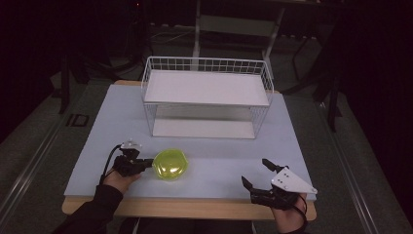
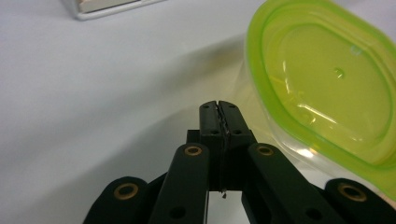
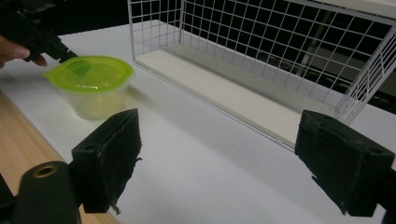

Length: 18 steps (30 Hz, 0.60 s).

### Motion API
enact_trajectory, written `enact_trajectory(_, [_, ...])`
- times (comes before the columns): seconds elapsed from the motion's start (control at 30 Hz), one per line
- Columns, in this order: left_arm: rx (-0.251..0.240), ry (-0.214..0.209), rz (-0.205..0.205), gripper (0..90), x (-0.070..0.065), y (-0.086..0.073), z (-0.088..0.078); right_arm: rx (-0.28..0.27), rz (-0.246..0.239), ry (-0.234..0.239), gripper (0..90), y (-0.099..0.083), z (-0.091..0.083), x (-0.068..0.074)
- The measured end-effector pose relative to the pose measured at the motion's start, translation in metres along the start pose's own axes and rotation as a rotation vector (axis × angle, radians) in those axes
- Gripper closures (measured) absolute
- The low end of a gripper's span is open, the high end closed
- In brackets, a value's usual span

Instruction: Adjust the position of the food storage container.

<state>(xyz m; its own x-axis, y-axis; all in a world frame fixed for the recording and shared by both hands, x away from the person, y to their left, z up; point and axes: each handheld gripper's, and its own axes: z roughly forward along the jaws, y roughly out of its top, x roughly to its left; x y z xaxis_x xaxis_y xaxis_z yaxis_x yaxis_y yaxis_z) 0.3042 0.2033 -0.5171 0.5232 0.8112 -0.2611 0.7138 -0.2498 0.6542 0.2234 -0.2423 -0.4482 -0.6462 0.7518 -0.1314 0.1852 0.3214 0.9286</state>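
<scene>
In the high view, the left gripper (image 1: 142, 164) lies low near the front-left part of the table (image 1: 97, 141), with its closed tip just beside the left side of the green-lidded container (image 1: 170, 164). I think it is placed so in order to push the container sideways, not to lift it. The right gripper (image 1: 256, 171) waits near the front-right edge, well apart from the container, with its jaws spread wide and nothing between them. The wire shelf rack (image 1: 206, 97) stands toward the back edge.

In the left gripper view, the jaws are pressed together on nothing, and the container (image 2: 322, 88) sits close on the right of them; if they touch it, I cannot tell.

In the right gripper view, the wide jaws frame bare table, with the container (image 3: 93, 86) farther off near the front edge and the left gripper (image 3: 63, 53) at its lid.
</scene>
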Motion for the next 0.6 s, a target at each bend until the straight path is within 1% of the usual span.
enact_trajectory(0.07, [0.000,0.000,0.000,90.0,0.000,0.000,0.000,-0.002,0.001,0.000,14.3,0.000,0.000,0.000])
enact_trajectory(0.1, [0.024,-0.015,-0.022,90.0,-0.006,-0.005,0.001,-0.003,0.000,-0.002,14.3,0.000,0.000,0.000])
enact_trajectory(0.17, [0.028,-0.025,-0.017,90.0,-0.011,-0.006,0.003,0.000,0.000,-0.003,14.3,0.000,0.000,0.000])
enact_trajectory(0.2, [0.026,-0.033,-0.011,90.0,-0.013,-0.005,0.004,0.003,0.000,-0.002,14.3,0.000,0.000,0.000])
enact_trajectory(0.23, [0.023,-0.044,-0.017,90.0,-0.014,-0.004,0.005,0.005,-0.001,-0.002,14.3,0.000,0.000,0.000])
enact_trajectory(0.33, [0.025,-0.052,-0.019,90.0,-0.017,-0.002,0.009,0.006,-0.002,0.000,14.3,0.000,0.001,0.001])
enact_trajectory(0.37, [0.030,-0.056,-0.020,90.0,-0.020,0.000,0.014,0.007,-0.005,0.001,14.3,0.000,0.002,0.001])
enact_trajectory(0.4, [0.030,-0.066,-0.022,90.0,-0.020,0.001,0.016,0.010,-0.004,0.004,14.3,-0.001,0.002,0.001])
enact_trajectory(0.53, [0.030,-0.082,-0.036,90.0,-0.025,0.007,0.024,0.013,0.005,0.006,14.3,-0.001,0.002,0.000])
enact_trajectory(0.6, [0.034,-0.090,-0.032,90.0,-0.028,0.011,0.029,0.013,0.006,0.006,14.3,-0.001,0.002,-0.001])
